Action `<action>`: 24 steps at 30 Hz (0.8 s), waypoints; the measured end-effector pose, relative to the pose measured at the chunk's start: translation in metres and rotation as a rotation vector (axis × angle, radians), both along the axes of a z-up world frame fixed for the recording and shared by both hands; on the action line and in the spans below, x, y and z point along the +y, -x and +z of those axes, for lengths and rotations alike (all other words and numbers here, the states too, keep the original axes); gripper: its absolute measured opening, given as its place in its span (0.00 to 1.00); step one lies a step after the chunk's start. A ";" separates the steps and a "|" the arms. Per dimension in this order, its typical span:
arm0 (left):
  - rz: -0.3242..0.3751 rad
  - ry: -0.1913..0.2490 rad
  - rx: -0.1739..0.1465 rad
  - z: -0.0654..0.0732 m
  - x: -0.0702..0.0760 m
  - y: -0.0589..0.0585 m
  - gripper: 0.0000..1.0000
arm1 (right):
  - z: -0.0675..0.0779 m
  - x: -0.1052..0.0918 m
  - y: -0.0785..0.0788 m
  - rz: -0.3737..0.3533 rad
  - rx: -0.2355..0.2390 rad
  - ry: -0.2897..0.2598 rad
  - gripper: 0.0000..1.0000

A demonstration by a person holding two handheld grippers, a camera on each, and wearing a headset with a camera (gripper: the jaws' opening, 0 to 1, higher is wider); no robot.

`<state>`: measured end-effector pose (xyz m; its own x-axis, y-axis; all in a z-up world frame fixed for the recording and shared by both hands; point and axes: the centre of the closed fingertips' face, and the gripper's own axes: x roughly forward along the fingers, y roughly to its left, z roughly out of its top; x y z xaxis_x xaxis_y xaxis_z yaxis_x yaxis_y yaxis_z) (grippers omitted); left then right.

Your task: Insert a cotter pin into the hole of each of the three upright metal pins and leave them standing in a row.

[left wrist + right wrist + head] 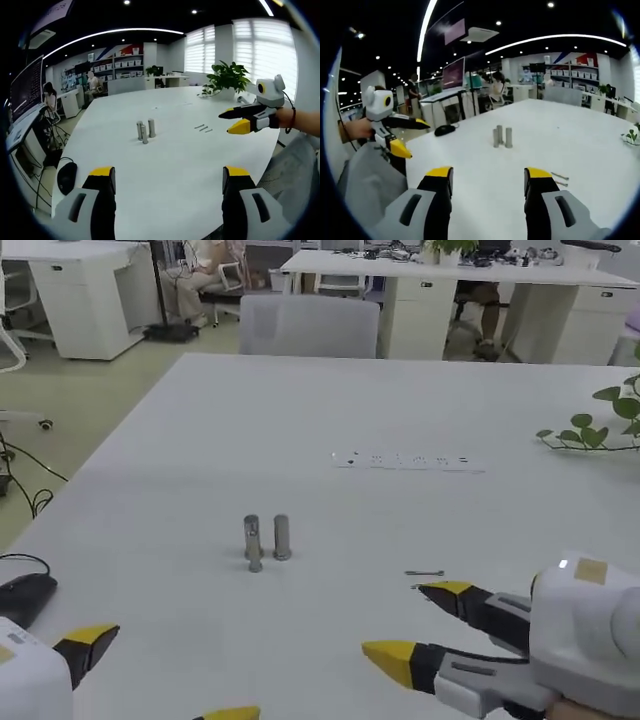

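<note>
Pins (265,540): three, metal, upright, bunched close together left of centre in the head view, on the white tabletop (350,400). Their holes are too small to make out. Cotters (425,573): thin, lying flat right of centre, well apart from the pins, none fitted. Right tool (412,625): lower right, jaws wide, empty, upper tip just beside the cotters. Left tool (160,675): lower left corner, jaws wide, empty. Mouse (25,595) at left edge; plant (600,430) at right edge.

Left gripper view. Left tool (169,175): jaws spread wide at bottom, nothing between them. Pins (145,131) at centre, with the cotters (202,128) to their right. Right tool (227,123): at right, jaws apart, above the tabletop near the cotters.

Right gripper view. Right tool (489,175): jaws wide, empty. Pins (502,136) just above centre. Cotters (560,176) lower right, just beside the right-hand jaw. Left tool (417,140): at left, jaws apart.

Hazards, as judged: a cotter lying flat offers little to pinch and may skid or spring from the jaws. Gripped crooked, it would miss the hole. The pins stand unsupported and crowded, so a sideways push during insertion could tip one into its neighbours. Bracing with the left tool seems advisable.
</note>
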<state>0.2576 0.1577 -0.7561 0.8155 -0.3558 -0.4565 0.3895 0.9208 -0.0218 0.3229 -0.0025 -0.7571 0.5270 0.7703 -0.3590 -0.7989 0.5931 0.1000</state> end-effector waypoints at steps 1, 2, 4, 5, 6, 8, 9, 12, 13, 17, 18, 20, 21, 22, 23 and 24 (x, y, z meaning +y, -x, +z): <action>-0.001 0.002 -0.004 0.000 0.000 -0.001 0.88 | -0.002 0.002 -0.002 0.009 -0.003 0.016 0.58; 0.000 0.004 -0.005 0.000 0.000 -0.001 0.88 | -0.002 0.003 -0.005 0.014 -0.014 0.029 0.58; 0.004 0.006 -0.004 -0.001 0.000 -0.002 0.88 | -0.003 0.009 -0.011 0.027 -0.022 0.041 0.56; 0.004 0.005 -0.004 -0.002 0.000 -0.002 0.88 | -0.003 0.013 -0.014 0.039 -0.028 0.042 0.55; 0.004 0.004 -0.004 -0.002 0.000 -0.003 0.88 | -0.002 0.016 -0.017 0.043 -0.029 0.039 0.55; 0.004 0.002 -0.001 -0.004 0.001 -0.004 0.88 | -0.001 0.023 -0.022 0.056 -0.031 0.031 0.55; 0.005 0.001 0.001 -0.005 0.001 -0.004 0.88 | -0.001 0.026 -0.024 0.060 -0.031 0.027 0.55; 0.009 -0.006 0.007 -0.008 0.003 -0.006 0.88 | -0.001 0.036 -0.032 0.074 -0.034 0.026 0.55; 0.009 -0.006 0.006 -0.008 0.003 -0.006 0.88 | -0.002 0.040 -0.035 0.081 -0.035 0.026 0.55; 0.016 0.001 0.006 -0.011 0.004 -0.006 0.88 | -0.004 0.055 -0.044 0.105 -0.031 0.014 0.53; 0.019 0.001 0.007 -0.011 0.004 -0.007 0.88 | -0.005 0.058 -0.045 0.111 -0.033 0.014 0.52; 0.022 0.002 0.003 -0.011 0.005 -0.007 0.88 | -0.008 0.066 -0.049 0.128 -0.032 0.013 0.51; 0.024 0.004 0.001 -0.012 0.006 -0.008 0.88 | -0.009 0.069 -0.052 0.130 -0.031 0.013 0.50; 0.026 0.007 0.001 -0.012 0.006 -0.008 0.88 | -0.011 0.073 -0.054 0.136 -0.026 0.012 0.49; 0.025 0.009 0.002 -0.013 0.006 -0.009 0.88 | -0.012 0.076 -0.056 0.140 -0.023 0.009 0.48; 0.024 0.012 0.001 -0.013 0.006 -0.009 0.88 | -0.013 0.080 -0.059 0.142 -0.021 0.003 0.48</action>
